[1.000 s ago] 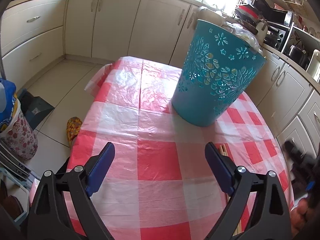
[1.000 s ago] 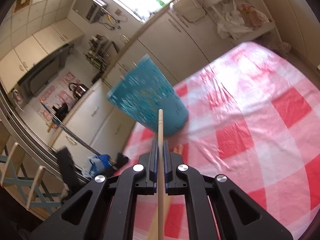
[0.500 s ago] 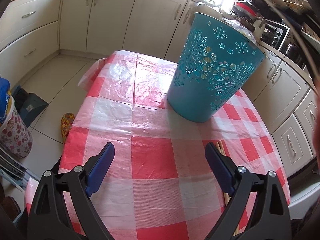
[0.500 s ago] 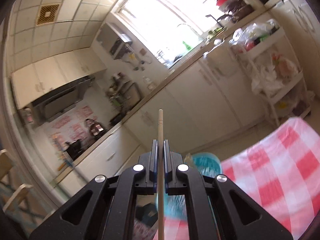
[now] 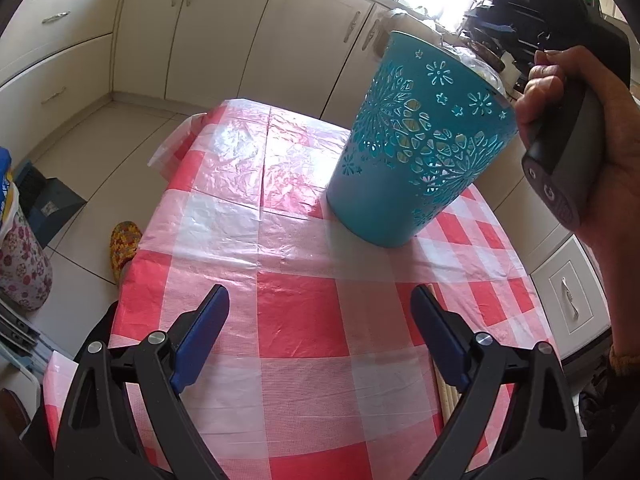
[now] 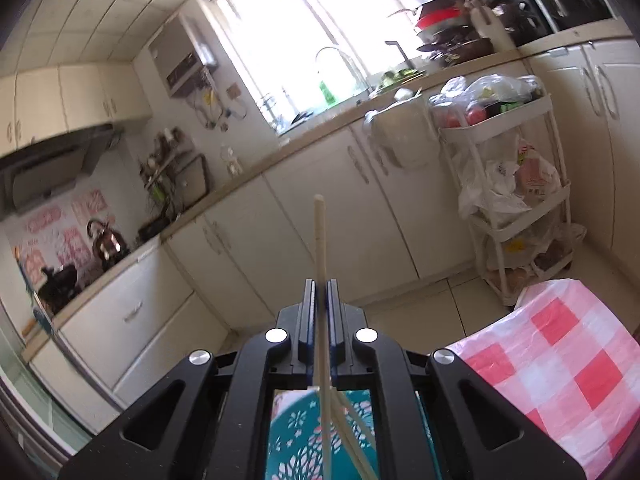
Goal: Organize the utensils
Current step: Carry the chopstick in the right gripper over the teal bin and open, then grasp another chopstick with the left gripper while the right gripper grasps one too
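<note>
- Chopstick (image 6: 320, 248) sits pinched between the closed jaws of the right gripper (image 6: 320, 292), its pale tip poking out toward twelve o'clock, its lower length running down into the basket below.
- Teal basket (image 5: 420, 148) stands upright on the checked tablecloth (image 5: 296, 320), at about one o'clock from the left gripper (image 5: 320, 332); its wall is pierced with flower cut-outs.
- Looking down past the right gripper, the basket's mouth (image 6: 320, 440) shows at six o'clock, with at least two more pale sticks (image 6: 356, 432) leaning inside it.
- Left gripper hovers over the cloth with its blue pads spread wide and nothing between them.
- More loose chopsticks (image 5: 446, 392) lie on the cloth at four o'clock, partly hidden behind the left gripper's right finger.
- A person's right hand (image 5: 592, 152) grips the right tool's handle at two o'clock, up beside the basket rim.
</note>
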The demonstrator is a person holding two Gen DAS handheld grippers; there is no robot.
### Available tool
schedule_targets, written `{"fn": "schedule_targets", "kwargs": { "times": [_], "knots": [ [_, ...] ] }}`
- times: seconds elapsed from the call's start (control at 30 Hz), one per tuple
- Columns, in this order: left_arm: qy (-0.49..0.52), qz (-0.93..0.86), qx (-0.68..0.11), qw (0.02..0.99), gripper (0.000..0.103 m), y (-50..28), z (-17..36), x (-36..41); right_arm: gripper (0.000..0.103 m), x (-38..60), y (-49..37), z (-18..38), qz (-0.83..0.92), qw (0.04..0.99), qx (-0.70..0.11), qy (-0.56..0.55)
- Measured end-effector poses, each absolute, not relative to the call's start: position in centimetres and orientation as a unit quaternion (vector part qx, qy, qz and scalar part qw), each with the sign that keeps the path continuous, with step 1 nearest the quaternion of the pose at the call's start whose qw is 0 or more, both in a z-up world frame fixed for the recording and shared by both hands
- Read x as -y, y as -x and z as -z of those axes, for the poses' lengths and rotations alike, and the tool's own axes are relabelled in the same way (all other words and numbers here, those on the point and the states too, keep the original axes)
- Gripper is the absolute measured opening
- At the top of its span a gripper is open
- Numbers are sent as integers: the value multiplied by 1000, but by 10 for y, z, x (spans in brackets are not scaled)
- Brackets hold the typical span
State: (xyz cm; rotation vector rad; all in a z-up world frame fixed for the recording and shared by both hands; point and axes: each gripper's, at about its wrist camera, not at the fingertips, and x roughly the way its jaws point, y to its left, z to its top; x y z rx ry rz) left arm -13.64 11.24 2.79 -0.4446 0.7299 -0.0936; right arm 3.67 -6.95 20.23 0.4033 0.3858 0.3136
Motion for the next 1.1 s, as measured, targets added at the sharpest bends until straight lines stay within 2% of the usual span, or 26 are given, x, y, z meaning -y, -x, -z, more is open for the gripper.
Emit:
{"fn": "schedule_targets", "kwargs": {
  "times": [0.2, 0.27, 0.33, 0.47, 0.6, 0.67, 0.73, 0.8, 1.1],
  "knots": [
    [220, 44, -355, 907, 88, 136, -27, -115, 7, 67, -23, -197, -174, 946, -204, -184],
    [221, 45, -356, 907, 88, 136, -26, -115, 15, 71, -15, -197, -183, 944, -206, -184],
    [222, 45, -357, 906, 88, 135, -26, -116, 30, 83, 1, -200, -188, 944, -200, -182],
    [224, 44, -357, 906, 88, 135, -26, -116, 36, 117, 48, -199, -180, 949, -191, -177],
    [222, 43, -358, 906, 88, 135, -25, -116, 36, 142, 99, -159, -157, 944, -252, -146],
    [220, 42, -360, 906, 88, 134, -25, -115, 32, 144, 119, -125, -158, 932, -306, -117],
    [218, 40, -363, 905, 88, 133, -25, -114, 22, 141, 130, -93, -165, 915, -354, -97],
    [216, 38, -366, 904, 88, 132, -24, -113, 19, 135, 133, -69, -177, 899, -392, -86],
    [211, 36, -374, 902, 88, 129, -23, -112, 19, 102, 127, -36, -175, 882, -437, -16]
  ]
}}
